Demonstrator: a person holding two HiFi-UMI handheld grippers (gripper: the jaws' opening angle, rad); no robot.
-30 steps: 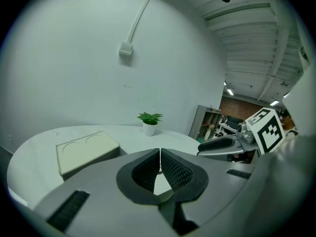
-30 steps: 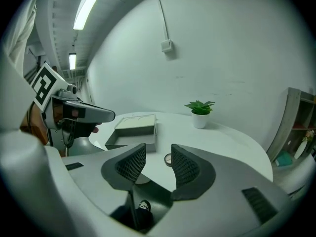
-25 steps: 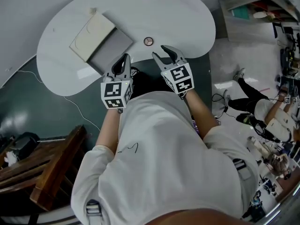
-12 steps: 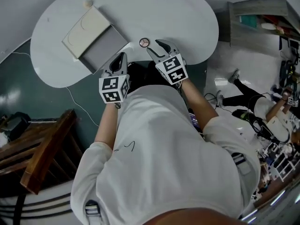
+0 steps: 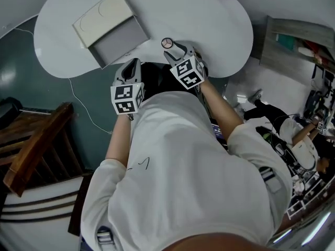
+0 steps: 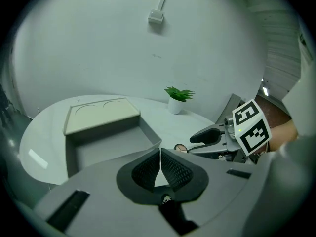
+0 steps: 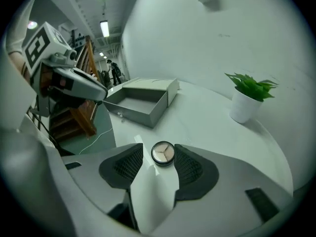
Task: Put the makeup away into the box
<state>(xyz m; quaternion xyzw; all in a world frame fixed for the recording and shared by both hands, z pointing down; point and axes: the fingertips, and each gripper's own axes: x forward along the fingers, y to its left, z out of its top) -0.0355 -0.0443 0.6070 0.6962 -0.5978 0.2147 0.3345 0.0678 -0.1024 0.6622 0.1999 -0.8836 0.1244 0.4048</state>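
So far nothing is lying inside the open grey rectangular box (image 5: 118,41) with the cream lid at its far end; its grey floor is showing bare. The one piece of makeup in sight, a small round dark-rimmed compact with a pale three-part pan (image 7: 163,153), is sitting on the white rounded tabletop (image 5: 220,20), right between the tips of the right gripper (image 7: 159,158). That gripper's jaws are opening around it, their ribbed pads standing on either side of the compact without clamping it, so the pick-up is not yet made. The left gripper (image 6: 161,164) is hanging with its jaws closed together and nothing between them; the box is lying just ahead of it and to its left, the compact ahead to its right. By my judgement the task is only beginning: the grasp, the carry across to the box on the right gripper's left, and the release inside are all remaining.
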